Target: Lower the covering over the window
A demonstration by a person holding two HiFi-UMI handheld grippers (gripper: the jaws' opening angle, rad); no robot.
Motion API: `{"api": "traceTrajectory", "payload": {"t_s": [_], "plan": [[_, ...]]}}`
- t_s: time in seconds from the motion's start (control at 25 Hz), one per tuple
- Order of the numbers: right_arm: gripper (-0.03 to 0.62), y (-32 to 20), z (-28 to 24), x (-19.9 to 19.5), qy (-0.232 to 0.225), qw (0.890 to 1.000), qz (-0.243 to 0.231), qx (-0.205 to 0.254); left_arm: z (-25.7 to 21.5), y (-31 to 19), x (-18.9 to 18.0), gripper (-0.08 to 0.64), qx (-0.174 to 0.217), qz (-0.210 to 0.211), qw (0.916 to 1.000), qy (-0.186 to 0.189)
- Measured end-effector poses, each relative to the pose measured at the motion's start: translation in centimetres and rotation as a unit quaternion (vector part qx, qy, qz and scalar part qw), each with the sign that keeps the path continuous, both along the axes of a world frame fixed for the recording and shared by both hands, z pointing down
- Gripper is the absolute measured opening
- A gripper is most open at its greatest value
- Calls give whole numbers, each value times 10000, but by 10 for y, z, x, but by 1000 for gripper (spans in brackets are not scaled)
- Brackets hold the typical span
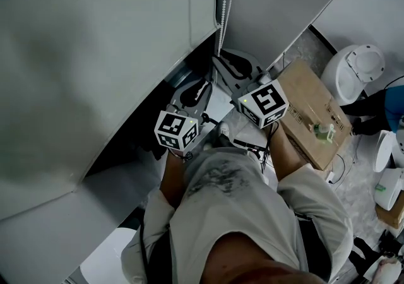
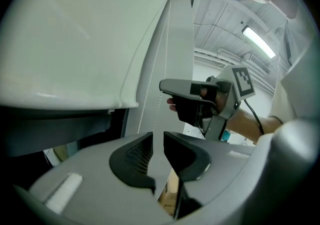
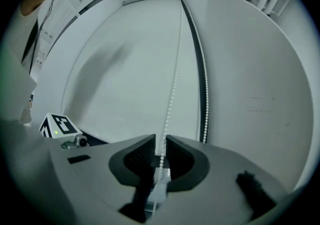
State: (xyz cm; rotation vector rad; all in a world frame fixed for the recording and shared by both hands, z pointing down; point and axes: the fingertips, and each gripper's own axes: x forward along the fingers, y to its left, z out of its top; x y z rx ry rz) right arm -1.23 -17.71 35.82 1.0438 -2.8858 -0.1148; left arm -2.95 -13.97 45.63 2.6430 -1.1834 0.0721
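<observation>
Fabric of the blind [image 1: 95, 55] fills the left of the head view, and its bottom edge stops above a dark strip of uncovered window [image 1: 120, 150]. We hold the left tool [image 1: 197, 94] and the right tool [image 1: 232, 65] side by side under the bead chain [image 1: 225, 5], which hangs just beside the blind. A cardboard box [image 1: 312, 112] lies on the floor to the right.

In the left gripper view, we see the left tool's jaws apart with nothing between them. The chain hangs beyond them, near the right tool.

In the right gripper view, one chain strand runs straight down into the narrow gap between the right tool's jaws. These stand slightly apart, with space on either side of the beads. The second strand hangs beside it.
</observation>
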Motion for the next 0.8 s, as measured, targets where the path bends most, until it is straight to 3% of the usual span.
{"api": "traceTrajectory", "payload": {"t_s": [0.28,0.4,0.56,0.8], "plan": [[78,10,20,19,-4,9995,229,-195,-21,6,-3,73,225,-19,9996,162],[77,19,23,24,-56,9994,261,-233,-33,8,-6,37,356,-62,9991,244],[19,31,20,27,-45,9995,230,-214,-51,10,-7,6,540,-67,9980,323],[17,49,6,31,-221,9995,152,-168,-76,16,-9,6,814,27,9959,382]]}}
